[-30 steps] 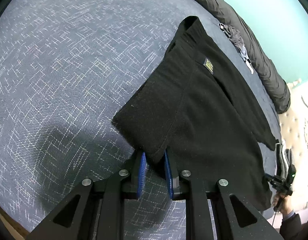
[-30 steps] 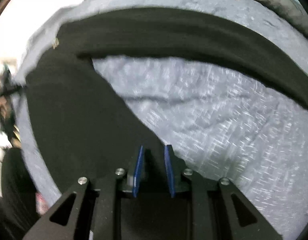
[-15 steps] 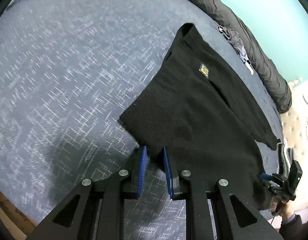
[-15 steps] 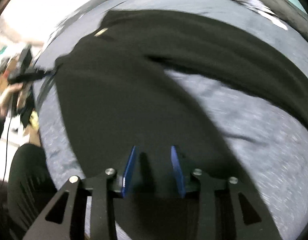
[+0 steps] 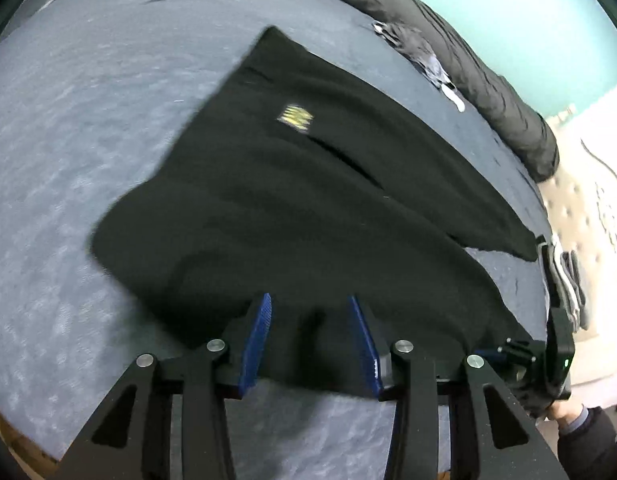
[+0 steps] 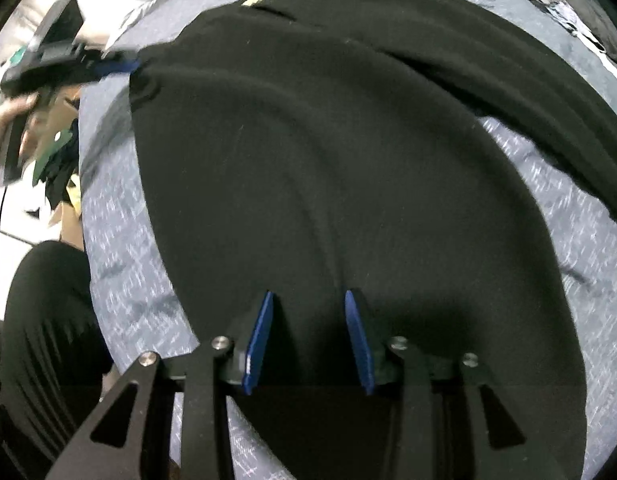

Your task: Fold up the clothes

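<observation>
Grey bed (image 5: pixel 88 128) carried a black garment (image 5: pixel 292 200), soft and limp. Both tongs, left (image 5: pixel 310 340) and right (image 6: pixel 308 336), stood wide, empty; hem corners offered best hold.

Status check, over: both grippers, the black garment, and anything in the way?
Left gripper open, right gripper open, both over the cloth. Black garment spread flat on the grey bed, not gripped. Small crumpled garment lies apart near the far edge.
</observation>
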